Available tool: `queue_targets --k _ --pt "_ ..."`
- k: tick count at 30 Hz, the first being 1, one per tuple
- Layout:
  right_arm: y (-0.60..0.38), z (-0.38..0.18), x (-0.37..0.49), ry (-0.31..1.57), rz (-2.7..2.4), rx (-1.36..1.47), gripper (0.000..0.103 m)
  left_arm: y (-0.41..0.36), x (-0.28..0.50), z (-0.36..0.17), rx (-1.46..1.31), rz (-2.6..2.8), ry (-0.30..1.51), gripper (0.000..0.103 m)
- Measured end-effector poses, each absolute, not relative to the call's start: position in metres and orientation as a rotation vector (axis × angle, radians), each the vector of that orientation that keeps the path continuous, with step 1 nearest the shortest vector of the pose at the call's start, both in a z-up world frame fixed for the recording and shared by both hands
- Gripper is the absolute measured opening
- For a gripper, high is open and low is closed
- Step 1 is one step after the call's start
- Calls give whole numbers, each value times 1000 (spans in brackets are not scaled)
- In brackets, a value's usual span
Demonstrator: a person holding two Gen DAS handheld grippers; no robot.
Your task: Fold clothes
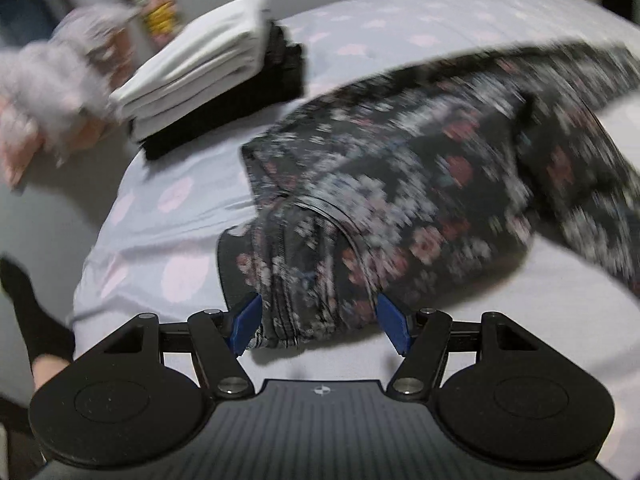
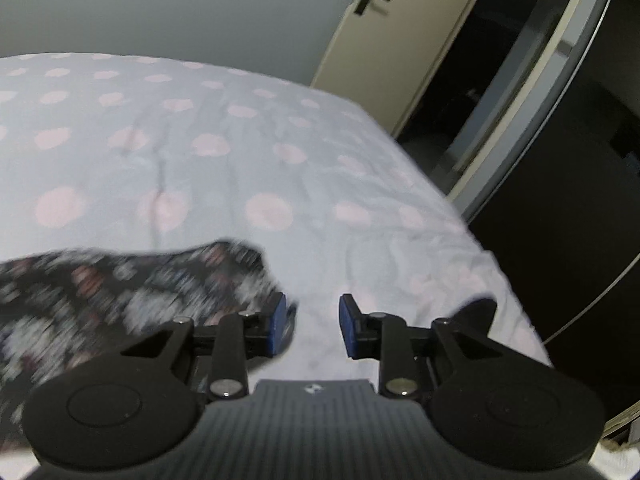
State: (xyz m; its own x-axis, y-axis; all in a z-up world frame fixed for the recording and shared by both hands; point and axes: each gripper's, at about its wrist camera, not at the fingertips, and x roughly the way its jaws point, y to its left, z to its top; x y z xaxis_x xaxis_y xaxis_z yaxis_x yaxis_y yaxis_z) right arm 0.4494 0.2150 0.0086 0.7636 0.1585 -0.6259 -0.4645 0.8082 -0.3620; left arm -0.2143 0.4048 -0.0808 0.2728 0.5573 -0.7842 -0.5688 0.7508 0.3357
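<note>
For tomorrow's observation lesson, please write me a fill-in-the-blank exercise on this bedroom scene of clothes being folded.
1. The dark garment on the bed has a ____ pattern.
2. The bedsheet is pale with pink ____.
3. In the stack of folded clothes, the white pieces lie on top of ____ ones.
4. The door beyond the bed stands ____.

Missing words: floral; dots; black; open

Both wrist views close, angled down — share bed (image 1: 160, 216), floral garment (image 2: 120, 280).
</note>
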Motion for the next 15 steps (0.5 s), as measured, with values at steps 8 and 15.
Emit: queue_targets --k 8,15 --pt "135 30 345 735 535 -547 37 382 -214 -118 338 573 1204 75" --pt "40 41 256 850 647 -513 44 370 -203 -137 575 459 1234 71"
